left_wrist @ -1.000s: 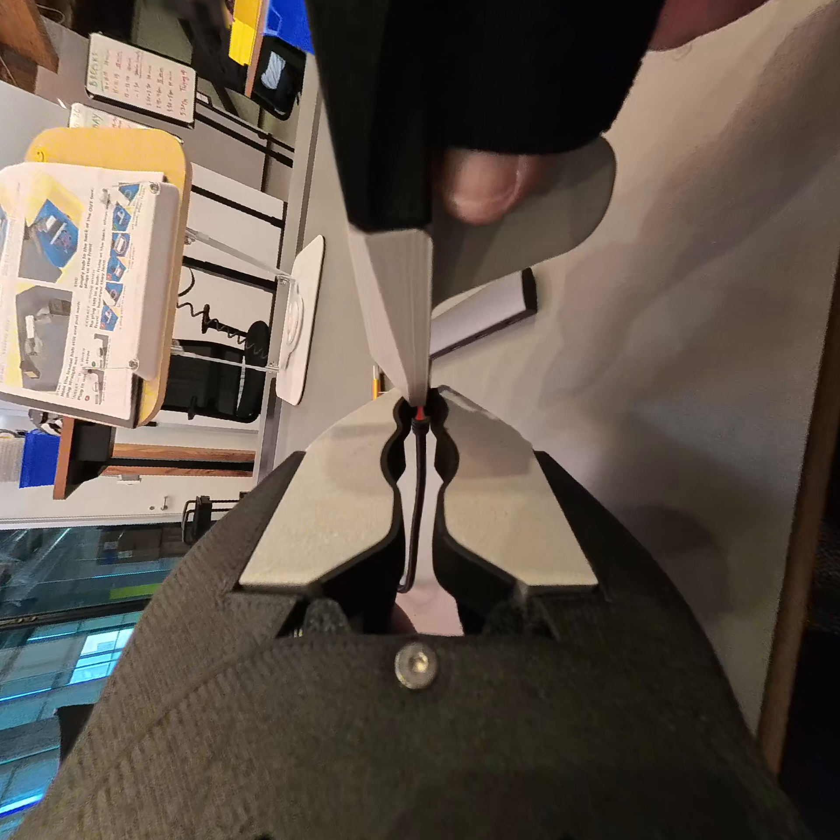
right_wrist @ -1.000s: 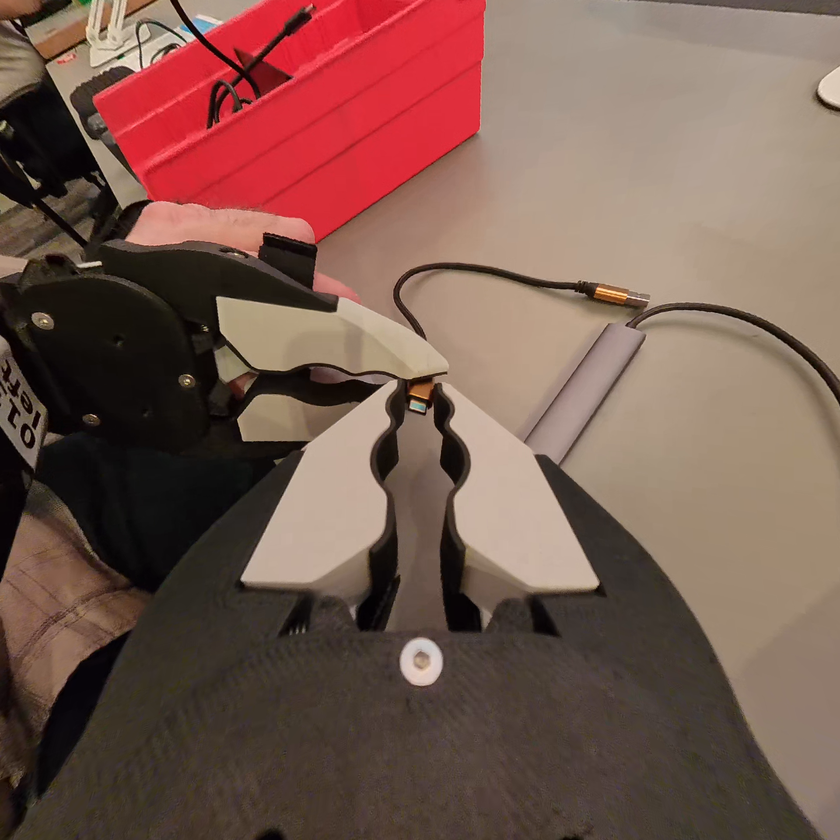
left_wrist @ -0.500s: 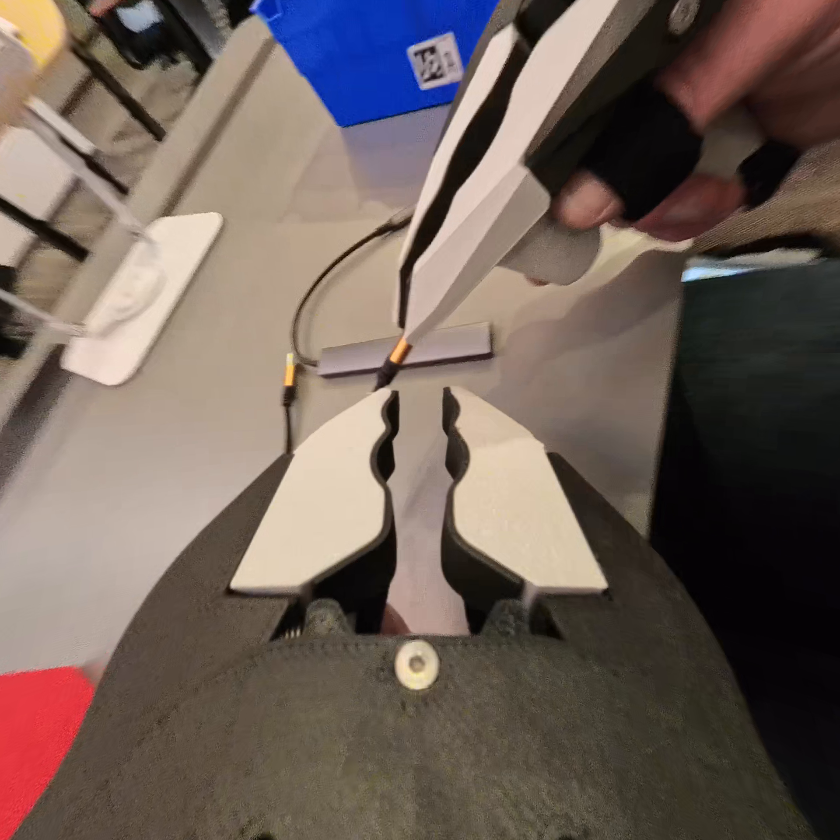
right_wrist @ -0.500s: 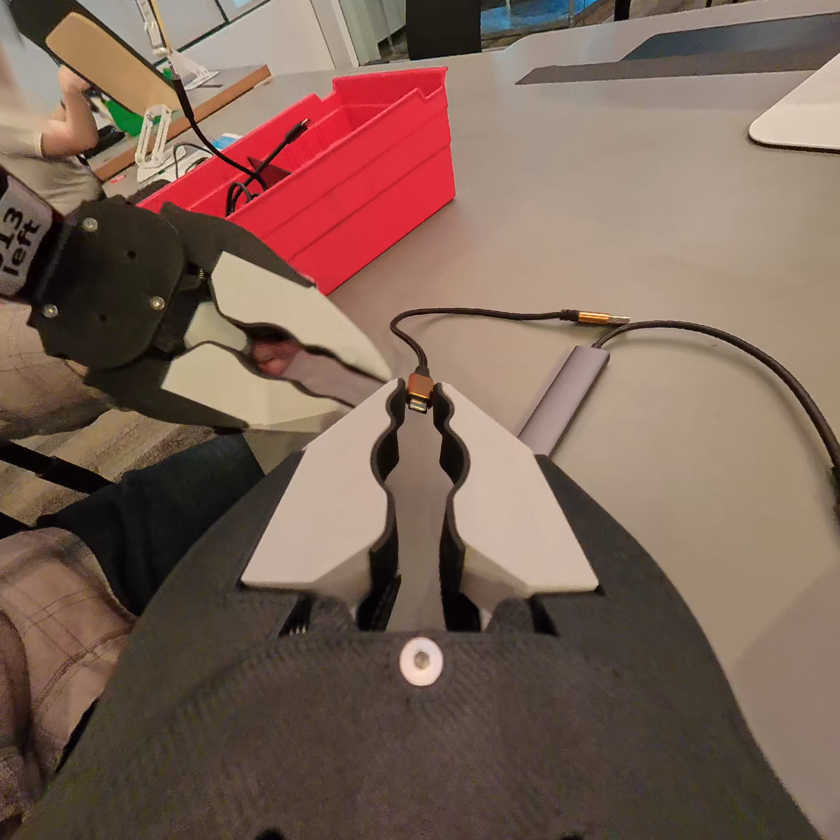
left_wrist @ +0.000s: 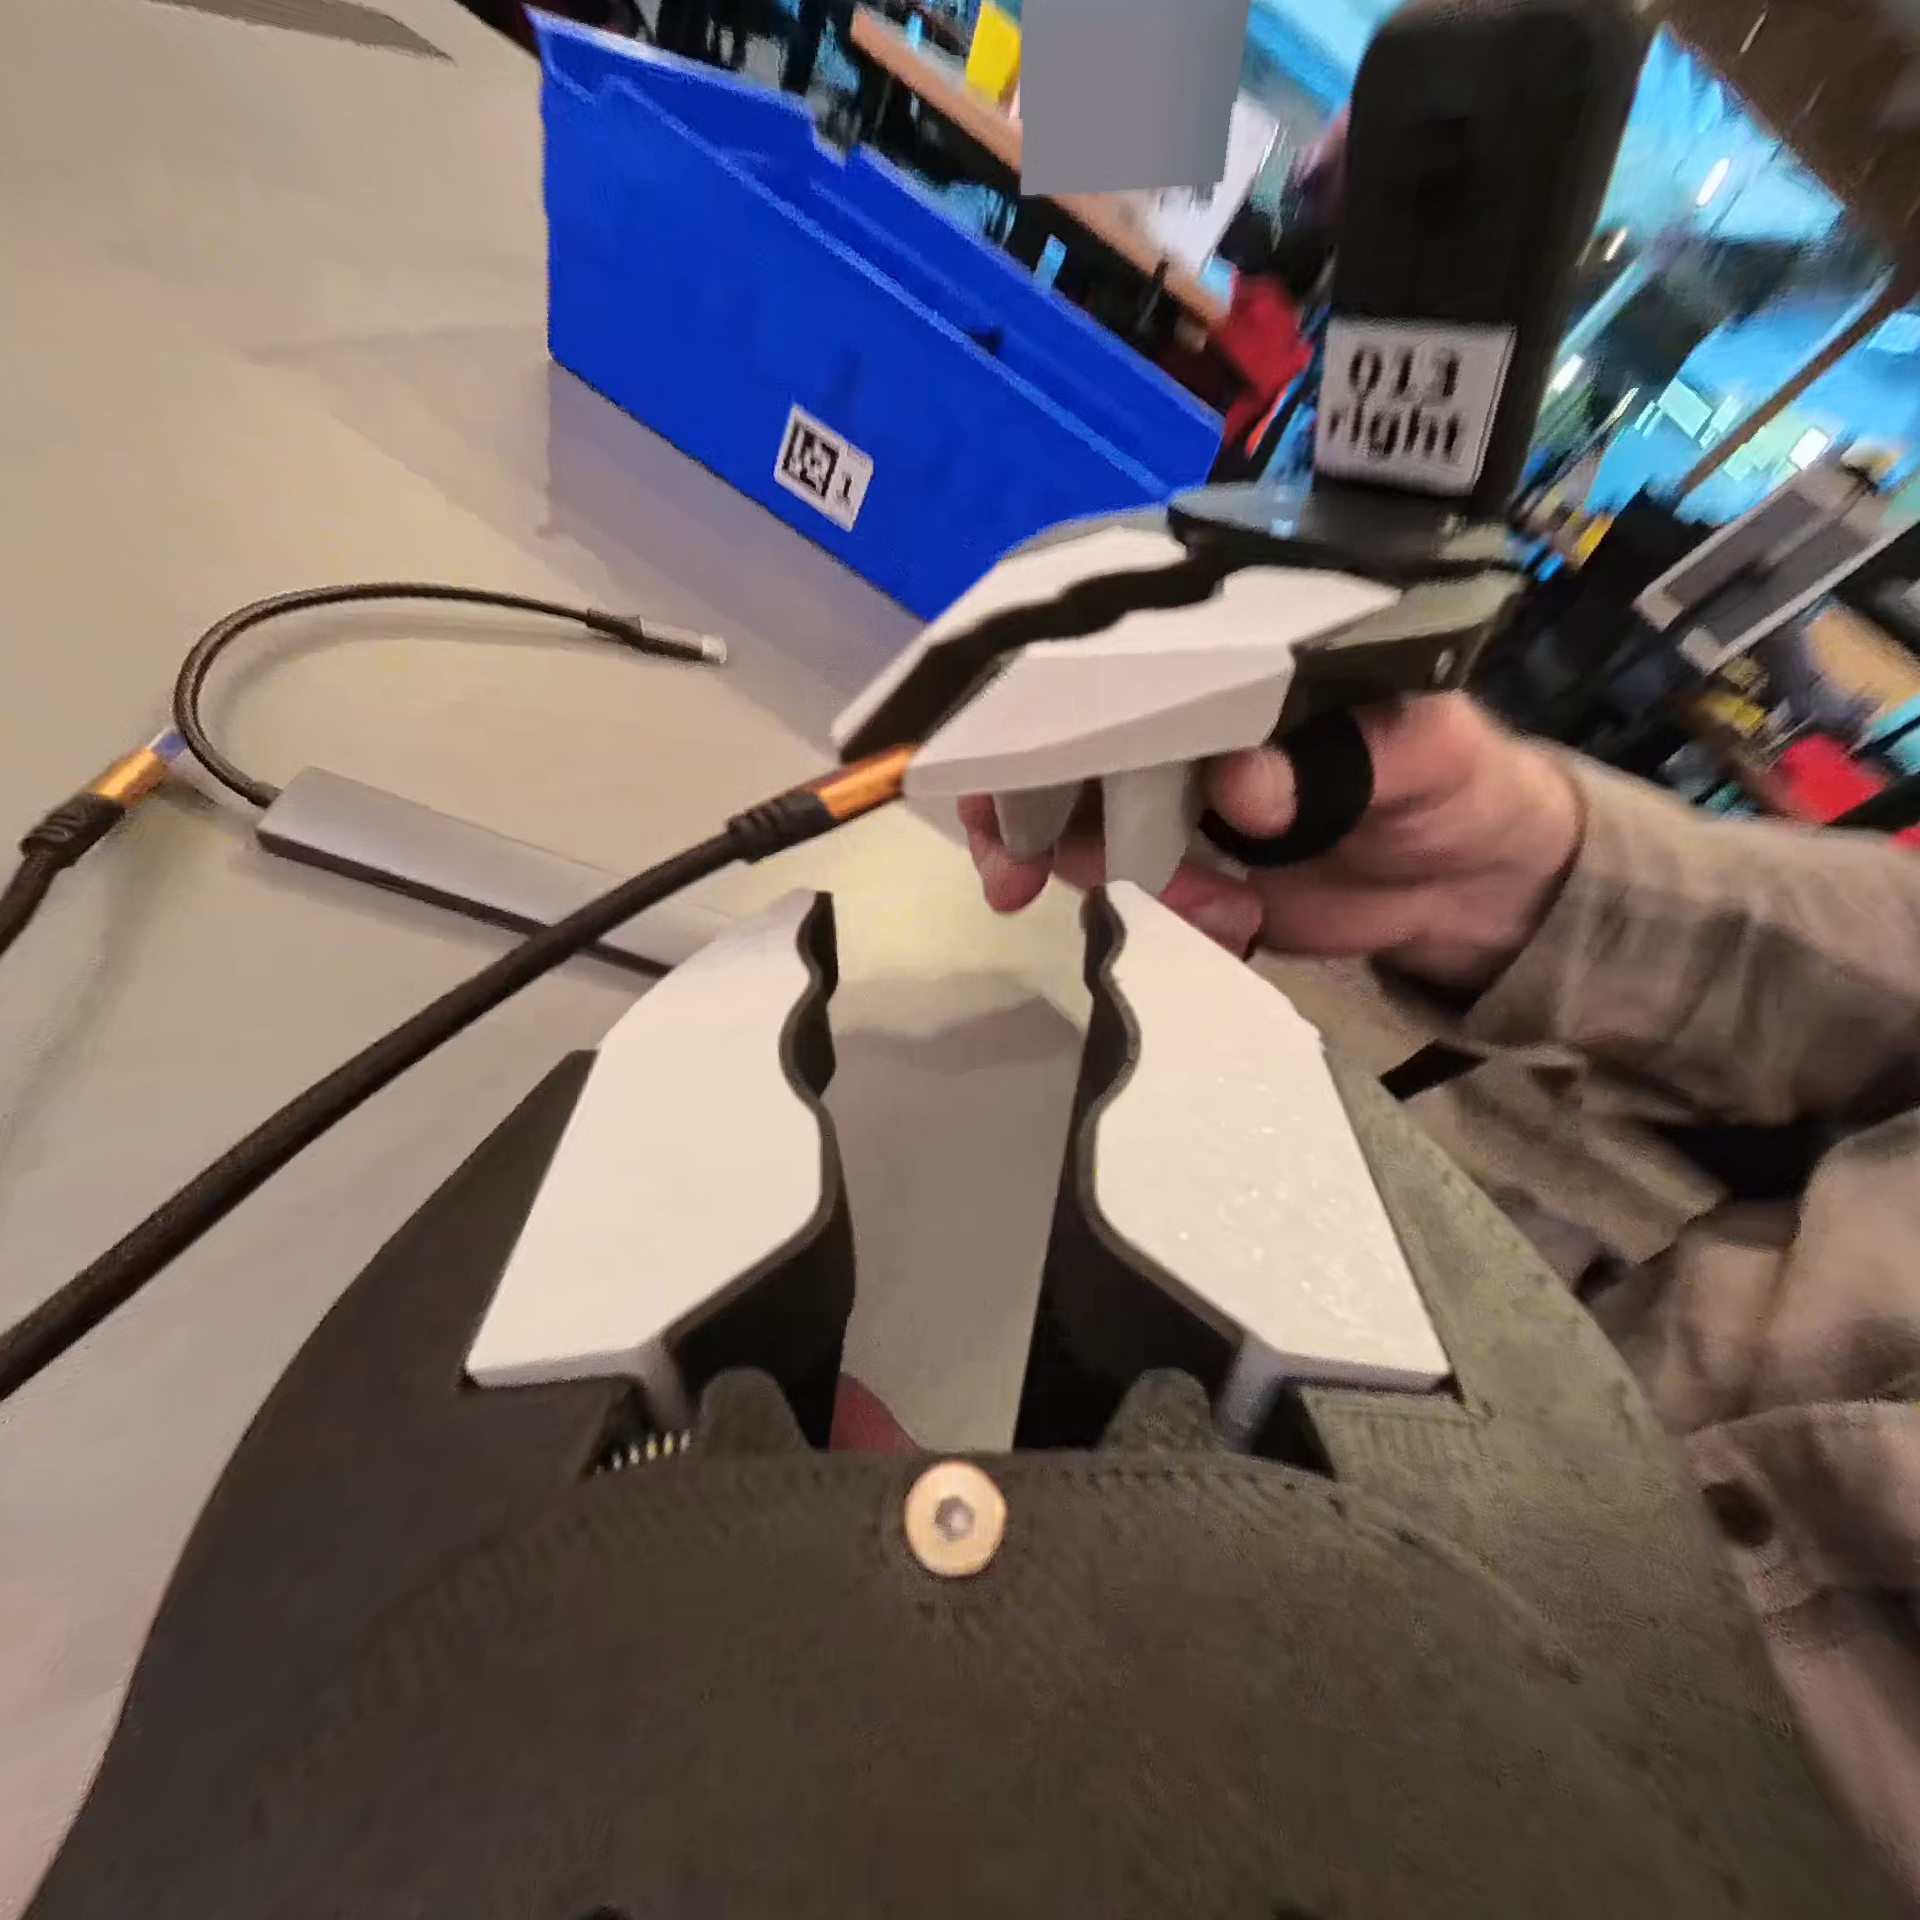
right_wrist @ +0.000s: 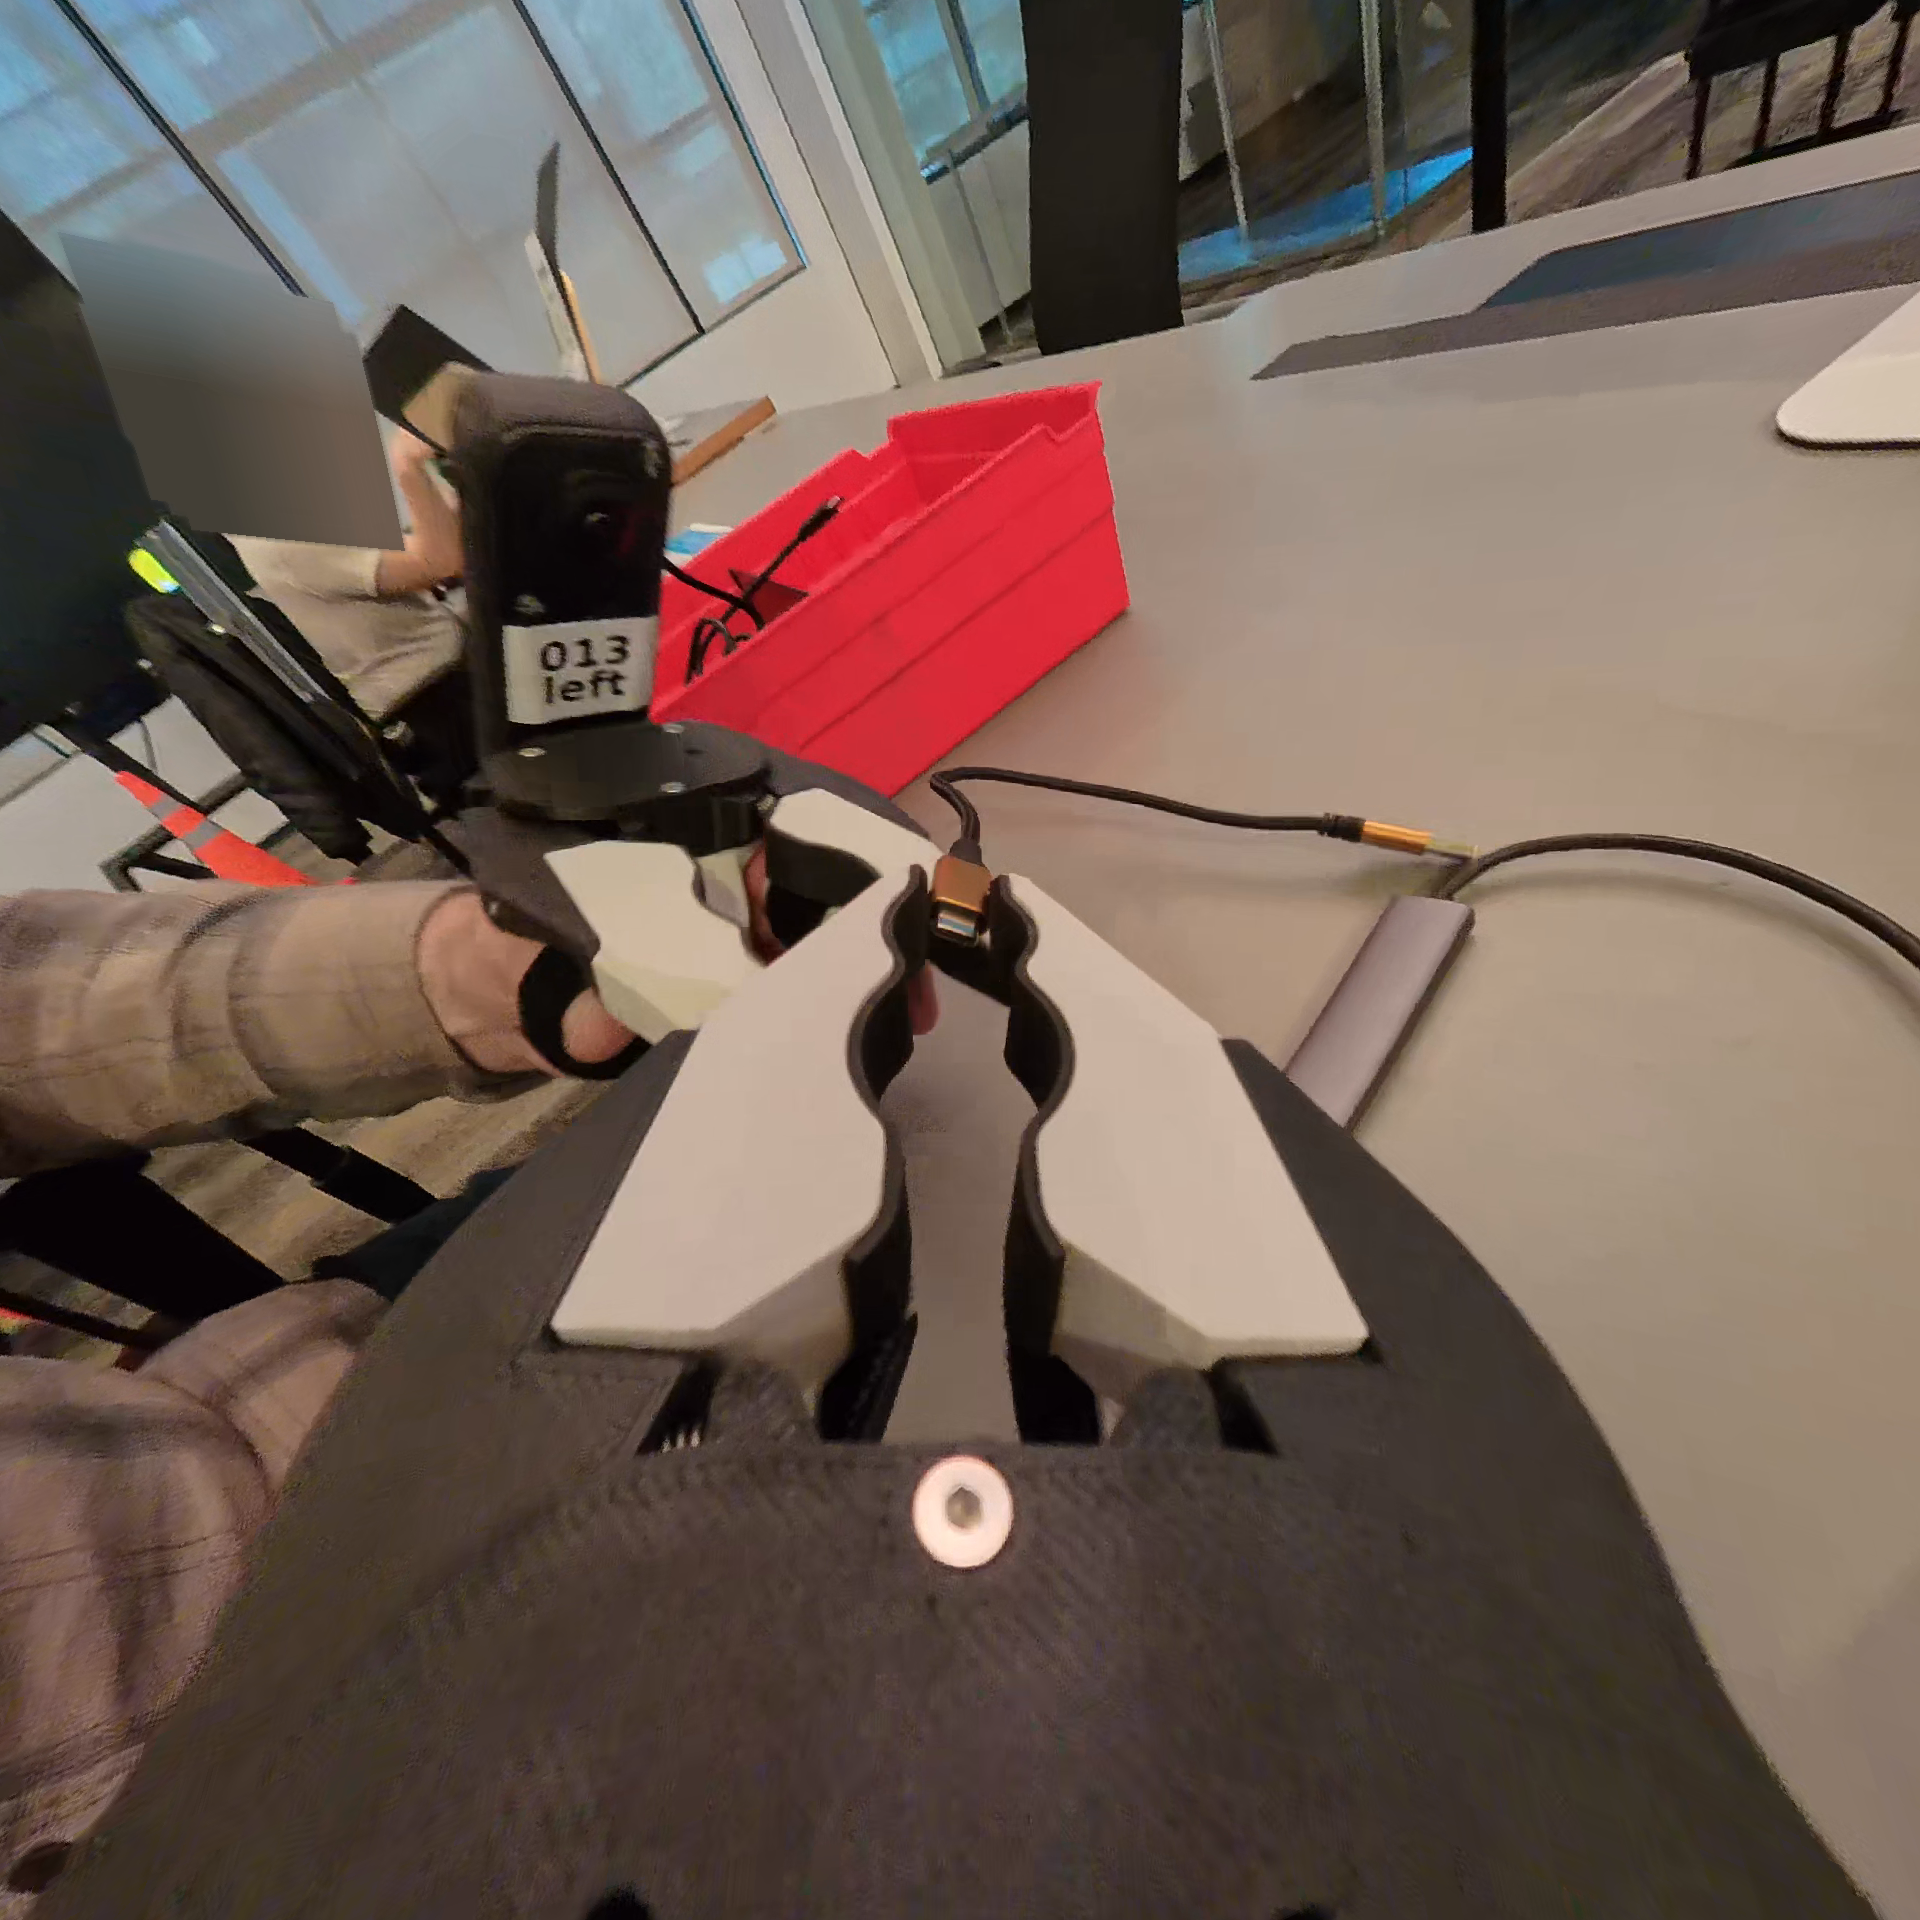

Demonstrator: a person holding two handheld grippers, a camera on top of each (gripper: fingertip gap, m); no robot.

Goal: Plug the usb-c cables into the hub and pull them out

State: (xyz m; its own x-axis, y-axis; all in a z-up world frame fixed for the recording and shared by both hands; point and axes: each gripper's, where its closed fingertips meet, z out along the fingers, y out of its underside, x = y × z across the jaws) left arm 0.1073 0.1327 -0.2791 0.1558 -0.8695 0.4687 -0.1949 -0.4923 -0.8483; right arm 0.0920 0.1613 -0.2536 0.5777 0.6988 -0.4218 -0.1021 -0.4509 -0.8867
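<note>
Presently we note the right gripper clamped on the USB-C cable's copper plug above the grey hub; left gripper fingers apart, holding nothing.

The right tool pinches the copper plug of a black cable at its tips; the cable's other copper plug lies on the grey table beside the grey hub; the left tool hovers beside, its tips hidden; a red bin sits behind.
</note>
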